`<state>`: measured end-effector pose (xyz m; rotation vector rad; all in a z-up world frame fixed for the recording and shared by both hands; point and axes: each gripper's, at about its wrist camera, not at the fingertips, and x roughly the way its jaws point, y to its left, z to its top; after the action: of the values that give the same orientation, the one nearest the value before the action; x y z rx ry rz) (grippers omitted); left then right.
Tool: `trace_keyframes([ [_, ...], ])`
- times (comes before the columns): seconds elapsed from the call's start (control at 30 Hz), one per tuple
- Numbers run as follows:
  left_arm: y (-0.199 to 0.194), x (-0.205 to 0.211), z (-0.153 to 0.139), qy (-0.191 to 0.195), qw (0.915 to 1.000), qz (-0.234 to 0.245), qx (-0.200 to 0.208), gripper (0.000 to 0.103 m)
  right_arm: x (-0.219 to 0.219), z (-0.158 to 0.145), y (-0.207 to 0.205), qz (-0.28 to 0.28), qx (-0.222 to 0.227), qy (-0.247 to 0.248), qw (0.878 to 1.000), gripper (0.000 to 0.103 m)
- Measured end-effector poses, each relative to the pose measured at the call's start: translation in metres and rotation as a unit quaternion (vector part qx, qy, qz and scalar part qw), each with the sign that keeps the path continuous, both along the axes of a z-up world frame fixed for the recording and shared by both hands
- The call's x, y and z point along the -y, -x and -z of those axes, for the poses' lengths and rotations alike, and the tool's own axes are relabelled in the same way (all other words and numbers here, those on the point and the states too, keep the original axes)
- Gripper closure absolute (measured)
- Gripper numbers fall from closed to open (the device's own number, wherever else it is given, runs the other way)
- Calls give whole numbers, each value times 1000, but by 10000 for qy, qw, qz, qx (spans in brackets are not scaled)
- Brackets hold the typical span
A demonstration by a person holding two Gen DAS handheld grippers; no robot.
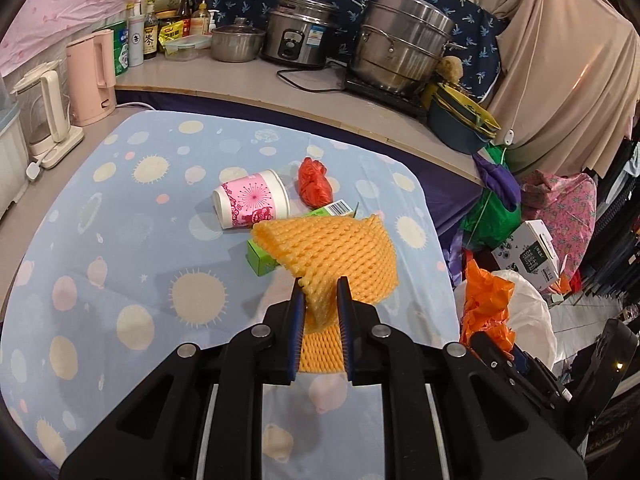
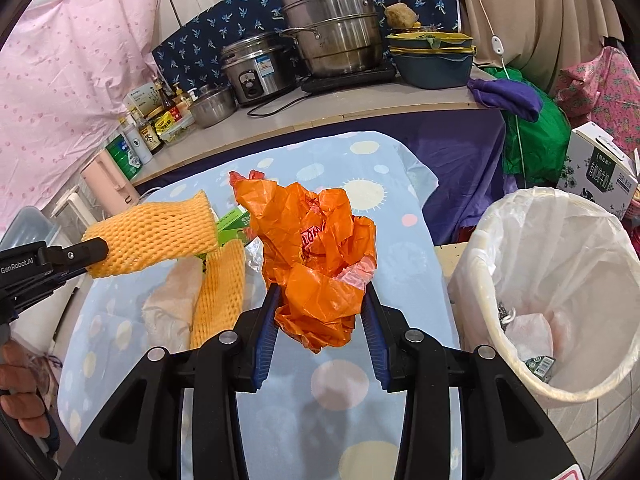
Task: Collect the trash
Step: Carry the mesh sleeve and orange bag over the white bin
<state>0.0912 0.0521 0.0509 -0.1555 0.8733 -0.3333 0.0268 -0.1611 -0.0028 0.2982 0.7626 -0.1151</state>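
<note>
My left gripper [image 1: 322, 292] is shut on a yellow foam net sleeve [image 1: 340, 252] and holds it above the blue patterned tablecloth [image 1: 140, 280]; the right wrist view shows the same sleeve [image 2: 160, 236] hanging from the left gripper [image 2: 94, 258]. A second yellow net [image 2: 220, 292] lies on the cloth below. My right gripper [image 2: 322, 296] is shut on a crumpled orange plastic bag [image 2: 320, 256], lifted off the table. On the table lie a pink-and-white cup [image 1: 252, 204] on its side, a red bag [image 1: 314, 182] and a green box [image 1: 262, 258]. A bin with a white liner [image 2: 560, 280] stands to the right of the table.
Behind the table runs a counter [image 1: 240, 76] with pots, a rice cooker [image 1: 298, 36], bottles and two kettles [image 1: 90, 76]. Right of the table are a carton [image 2: 600, 172], green and purple bags and hanging cloth. A hand [image 2: 24, 396] shows at the lower left.
</note>
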Motion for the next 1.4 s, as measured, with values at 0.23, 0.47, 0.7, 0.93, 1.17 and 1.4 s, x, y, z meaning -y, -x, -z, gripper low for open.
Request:
trace_keyframes([
  [0.23, 18, 11, -9, 30, 9998, 175, 119, 88, 6, -12, 20, 83, 179, 29, 9998, 65],
  [0.47, 33, 37, -16, 30, 9986, 483, 200, 88, 23, -21, 38, 307, 314, 23, 9990, 65],
  [0.7, 45, 76, -17, -11, 9958, 883, 241, 88, 52, -24, 56, 670, 370, 18, 9971, 65],
  [0.93, 56, 131, -14, -60, 9899, 1387, 271, 88, 95, -23, 76, 1186, 348, 19, 9923, 65],
  [1.17, 68, 186, -9, -117, 9814, 1897, 283, 88, 136, -18, 95, 1677, 293, -11, 9854, 65],
  [1.4, 74, 231, 2, -180, 9735, 2268, 226, 88, 165, -5, 105, 1918, 155, -47, 9813, 64],
])
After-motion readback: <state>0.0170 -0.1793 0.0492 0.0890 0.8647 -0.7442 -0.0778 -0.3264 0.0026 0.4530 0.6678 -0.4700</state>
